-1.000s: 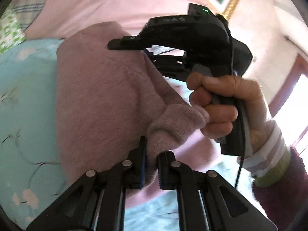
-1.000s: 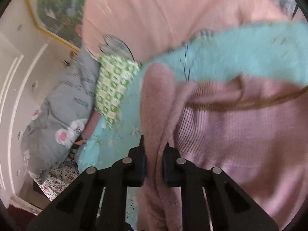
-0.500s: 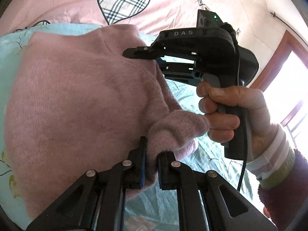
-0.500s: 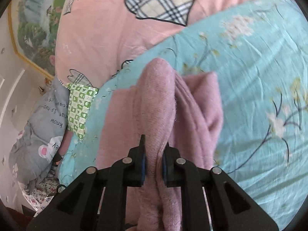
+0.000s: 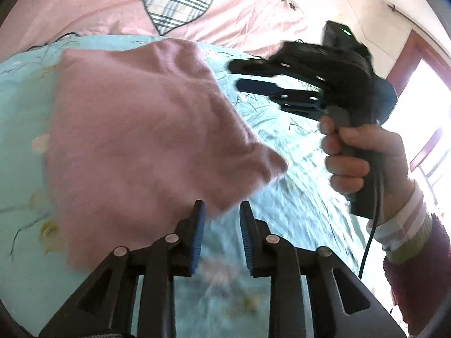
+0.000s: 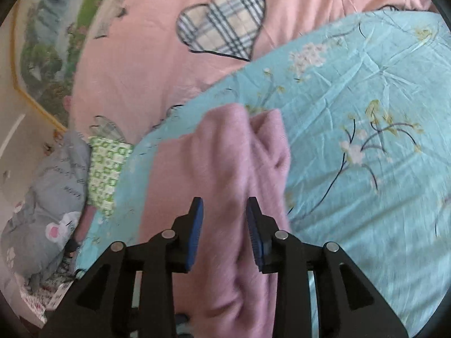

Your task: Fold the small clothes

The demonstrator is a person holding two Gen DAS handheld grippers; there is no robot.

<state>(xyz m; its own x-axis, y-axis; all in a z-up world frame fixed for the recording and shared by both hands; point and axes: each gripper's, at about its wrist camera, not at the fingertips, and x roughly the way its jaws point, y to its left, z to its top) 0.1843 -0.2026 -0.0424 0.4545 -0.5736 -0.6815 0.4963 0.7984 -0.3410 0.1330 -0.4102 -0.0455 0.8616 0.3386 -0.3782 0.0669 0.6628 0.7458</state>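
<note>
A dusty-pink, fuzzy knitted garment (image 5: pixel 135 129), small enough for a child, lies on a pale turquoise bedsheet printed with blossom sprigs (image 6: pixel 366 112). Behind the sheet is a pink quilt with a plaid heart patch (image 6: pixel 222 17). A grey cartoon-mouse pillow (image 6: pixel 42 197) sits off to one side of the bed.

In the left wrist view, the left claw (image 5: pixel 221 217) has its two blue-padded fingers apart, with the near edge of the knit just in front of them and nothing pinched. A floppy corner of the garment pokes out toward the right claw (image 5: pixel 239 74), which a hand (image 5: pixel 363 157) in a striped cuff holds just above the sheet, its fingers also spread and empty.

In the right wrist view, the right claw hovers over a bunched, raised ridge of the knit, fingers spread to either side of it but not closed on it.

The garment looks light, soft and limp, likely to sag and crumple rather than hold a crease. Its fuzzy weave should give good friction. The best holds are probably the outer corners or hem edge, pinching all layers together.
</note>
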